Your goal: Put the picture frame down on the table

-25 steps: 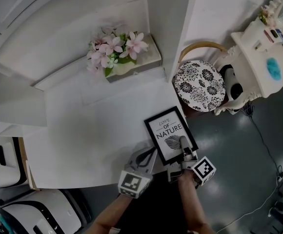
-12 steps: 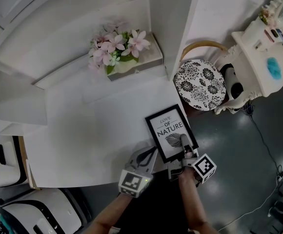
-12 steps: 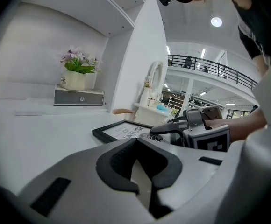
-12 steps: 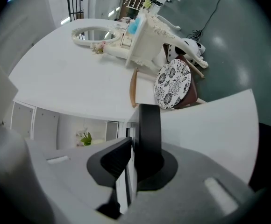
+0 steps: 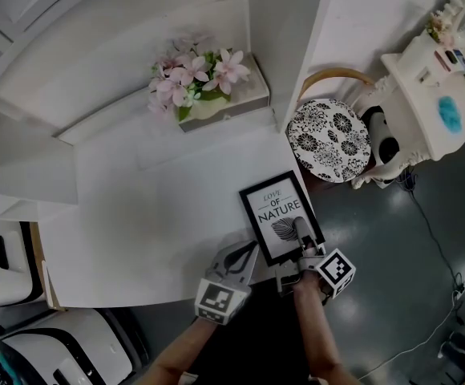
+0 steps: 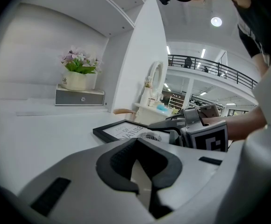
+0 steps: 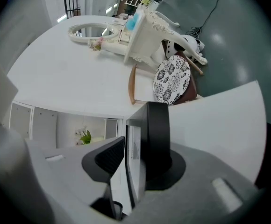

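The black picture frame (image 5: pixel 281 215) with "LOVE OF NATURE" print lies face up near the white table's (image 5: pixel 152 215) right front corner. My right gripper (image 5: pixel 301 235) is shut on its near edge, one finger resting over the glass. In the right gripper view the frame (image 7: pixel 135 167) shows edge-on between the jaws of this gripper (image 7: pixel 128 146). From the left gripper view the frame (image 6: pixel 121 130) looks low and flat on the tabletop. My left gripper (image 5: pixel 248 251) hovers at the table's front edge just left of the frame; here (image 6: pixel 136 141) its pads meet with nothing between them.
A planter of pink flowers (image 5: pixel 204 83) stands at the table's back by a white upright panel (image 5: pixel 276 54). A chair with a black-and-white patterned cushion (image 5: pixel 329 139) and a white dressing table (image 5: pixel 433 95) stand to the right on the grey floor.
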